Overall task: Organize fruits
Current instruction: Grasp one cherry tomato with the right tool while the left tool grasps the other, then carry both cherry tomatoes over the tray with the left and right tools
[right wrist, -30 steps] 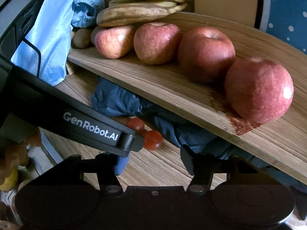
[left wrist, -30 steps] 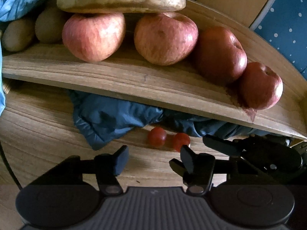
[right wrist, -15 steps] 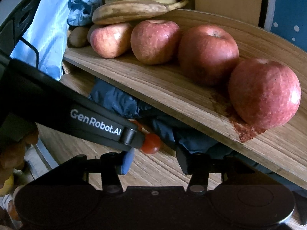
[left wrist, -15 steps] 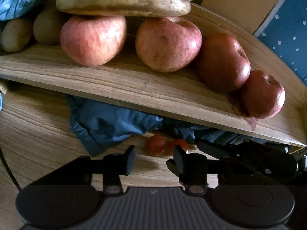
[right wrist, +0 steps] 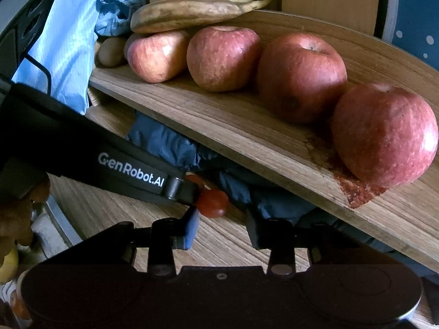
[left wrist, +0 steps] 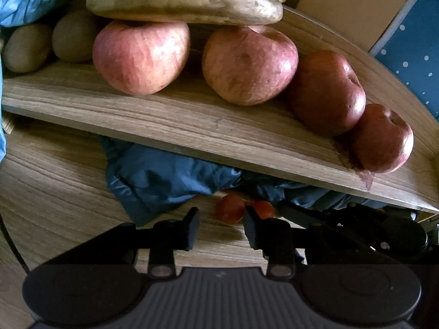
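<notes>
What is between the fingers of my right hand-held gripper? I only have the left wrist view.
Observer: Nothing. The right hand-held gripper has just been closing, yet only bare table shows between its fingers.
Operator: Where is the nearest tomato?
Observer: A tomato lies just ahead of its left fingertip, not yet between the pads.
Operator: Anything left of the board?
Observer: A pale blue striped cloth hangs there.
</notes>
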A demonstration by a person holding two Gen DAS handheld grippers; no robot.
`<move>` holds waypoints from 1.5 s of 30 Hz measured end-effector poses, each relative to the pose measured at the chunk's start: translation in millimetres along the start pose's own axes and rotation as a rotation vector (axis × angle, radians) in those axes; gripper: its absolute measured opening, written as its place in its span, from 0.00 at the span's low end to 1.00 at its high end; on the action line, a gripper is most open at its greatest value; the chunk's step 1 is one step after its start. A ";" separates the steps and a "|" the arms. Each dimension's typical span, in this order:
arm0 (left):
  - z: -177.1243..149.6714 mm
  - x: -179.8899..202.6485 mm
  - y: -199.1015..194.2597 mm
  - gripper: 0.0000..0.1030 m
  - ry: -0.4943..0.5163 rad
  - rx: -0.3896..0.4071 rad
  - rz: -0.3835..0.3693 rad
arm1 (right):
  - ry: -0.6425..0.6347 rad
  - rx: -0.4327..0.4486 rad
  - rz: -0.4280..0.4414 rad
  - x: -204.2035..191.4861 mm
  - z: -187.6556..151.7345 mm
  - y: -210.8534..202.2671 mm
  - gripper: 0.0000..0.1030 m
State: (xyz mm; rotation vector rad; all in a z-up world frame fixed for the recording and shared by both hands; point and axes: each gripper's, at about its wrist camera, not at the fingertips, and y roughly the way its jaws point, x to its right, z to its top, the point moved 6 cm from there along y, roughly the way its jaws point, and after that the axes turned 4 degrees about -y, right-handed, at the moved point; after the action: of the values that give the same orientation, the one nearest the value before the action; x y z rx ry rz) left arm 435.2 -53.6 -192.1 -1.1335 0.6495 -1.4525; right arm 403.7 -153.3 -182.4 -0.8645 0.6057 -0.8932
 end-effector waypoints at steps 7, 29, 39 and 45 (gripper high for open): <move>-5.0 5.1 -1.9 0.31 0.007 -0.011 -0.009 | 0.002 0.001 0.000 1.2 0.0 0.2 0.27; -1.2 5.5 3.8 0.24 0.003 0.006 -0.047 | 0.034 -0.011 0.000 2.2 -5.3 -4.7 0.26; -13.6 -1.0 -6.2 0.23 0.013 -0.017 -0.069 | 0.053 -0.025 -0.007 -3.6 -10.9 -12.0 0.26; -18.9 -4.2 -17.3 0.23 0.025 -0.018 -0.081 | 0.063 -0.025 -0.016 -8.5 -15.7 -18.8 0.26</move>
State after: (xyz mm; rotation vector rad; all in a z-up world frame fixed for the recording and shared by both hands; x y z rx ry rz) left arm 410.4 -49.5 -185.3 -1.1690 0.6417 -1.5338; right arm 379.8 -158.5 -174.0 -0.8674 0.6661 -0.9318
